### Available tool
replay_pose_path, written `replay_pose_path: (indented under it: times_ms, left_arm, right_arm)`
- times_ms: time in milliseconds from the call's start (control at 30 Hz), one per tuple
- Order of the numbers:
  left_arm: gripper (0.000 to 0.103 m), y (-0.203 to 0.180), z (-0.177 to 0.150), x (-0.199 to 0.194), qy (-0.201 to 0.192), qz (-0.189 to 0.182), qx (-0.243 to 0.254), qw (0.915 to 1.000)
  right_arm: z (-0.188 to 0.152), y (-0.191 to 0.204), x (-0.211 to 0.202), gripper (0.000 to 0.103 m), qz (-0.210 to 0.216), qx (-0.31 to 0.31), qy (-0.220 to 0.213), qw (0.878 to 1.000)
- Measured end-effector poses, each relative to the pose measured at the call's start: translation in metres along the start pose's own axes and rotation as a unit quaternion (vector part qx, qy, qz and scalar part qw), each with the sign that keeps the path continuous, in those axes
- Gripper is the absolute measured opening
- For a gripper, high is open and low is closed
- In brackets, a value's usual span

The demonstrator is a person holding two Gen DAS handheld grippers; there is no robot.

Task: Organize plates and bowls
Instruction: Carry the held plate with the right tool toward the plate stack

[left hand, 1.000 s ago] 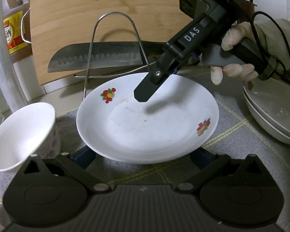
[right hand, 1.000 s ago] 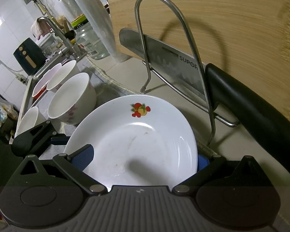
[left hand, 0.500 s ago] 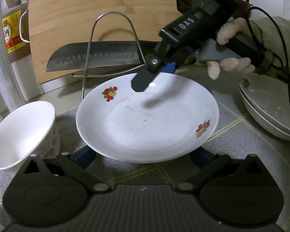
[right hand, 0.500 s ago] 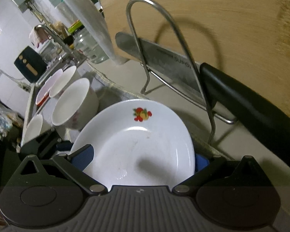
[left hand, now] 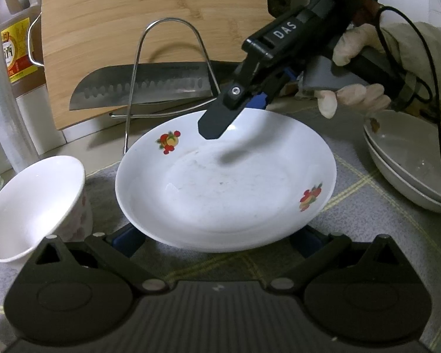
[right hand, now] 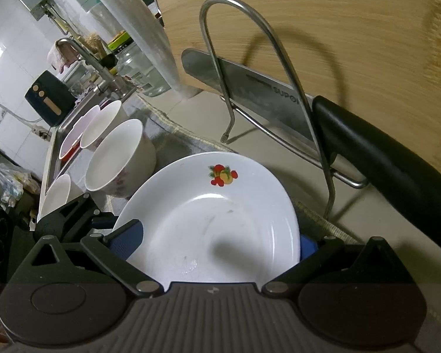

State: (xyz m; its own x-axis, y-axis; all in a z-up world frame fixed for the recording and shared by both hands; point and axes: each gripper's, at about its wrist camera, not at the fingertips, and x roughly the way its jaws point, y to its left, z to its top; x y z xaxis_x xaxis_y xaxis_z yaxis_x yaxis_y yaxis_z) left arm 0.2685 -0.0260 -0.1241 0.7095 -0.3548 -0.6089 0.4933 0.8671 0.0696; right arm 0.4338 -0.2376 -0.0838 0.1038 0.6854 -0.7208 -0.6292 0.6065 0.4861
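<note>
Plate (left hand: 226, 182) sits between both tools' spread fingers: left tool (left hand: 220, 236) wide, right tool (right hand: 219, 241) wide.

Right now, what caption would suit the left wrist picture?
Right gripper poised open over a fruit-patterned white plate, knife racked behind.

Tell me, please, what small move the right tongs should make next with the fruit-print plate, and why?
Probably close the right tongs on the plate's far rim: their fingers straddle that edge, open and not gripping, while the left tongs flank the near rim.
</note>
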Motion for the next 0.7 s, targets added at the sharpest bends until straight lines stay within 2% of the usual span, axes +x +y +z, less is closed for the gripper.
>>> replay_pose_path:
  times_ms: [700]
  left_arm:
    - [0.102,-0.005,0.003,-0.016,0.003,-0.009,0.006,0.9999]
  right_arm:
    - [-0.018,0.037,-0.022,0.103,-0.005,-0.020,-0.004,1.000]
